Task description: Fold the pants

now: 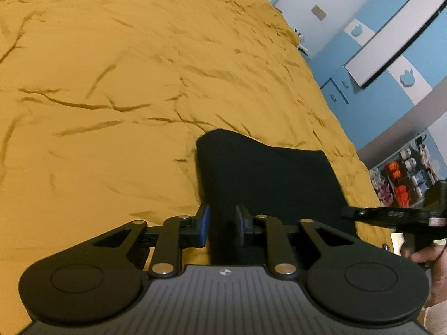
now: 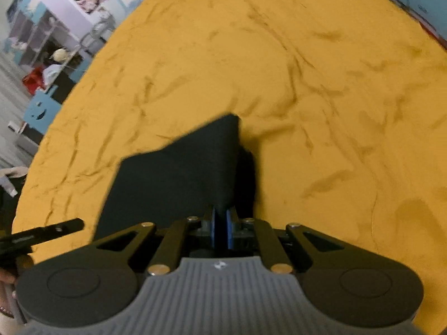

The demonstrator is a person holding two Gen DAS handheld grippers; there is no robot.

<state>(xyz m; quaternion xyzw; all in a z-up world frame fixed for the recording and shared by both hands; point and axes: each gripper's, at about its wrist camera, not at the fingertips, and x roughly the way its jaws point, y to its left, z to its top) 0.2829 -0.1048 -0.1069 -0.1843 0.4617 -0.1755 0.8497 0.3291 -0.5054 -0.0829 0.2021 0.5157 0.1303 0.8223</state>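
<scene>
Mustard-yellow bedding (image 1: 117,83), creased all over, covers a bed that fills most of both wrist views, with blue-and-white cupboards (image 1: 371,55) and a shelf of small colourful items (image 1: 405,178) beyond its edge. Black pants (image 1: 268,178) lie on the bedding close to the person, folded into a compact dark panel whose far edge rises to a rounded corner. At the left gripper (image 1: 222,224) the jaws stand a little apart, and a strip of the black fabric runs between the blue pads (image 1: 205,223); the fabric seems to fill that gap, though the dark cloth makes contact hard to judge, so I read it as a grip on the pants. At the right gripper (image 2: 221,229) the jaws are almost fully closed, pinching a narrow corner of the pants (image 2: 178,178), which fan out away from the pads and to the left. Each gripper shows at the side of the other's view, with a hand (image 1: 424,254) around the right one's handle. The right wrist view is slightly blurred.
</scene>
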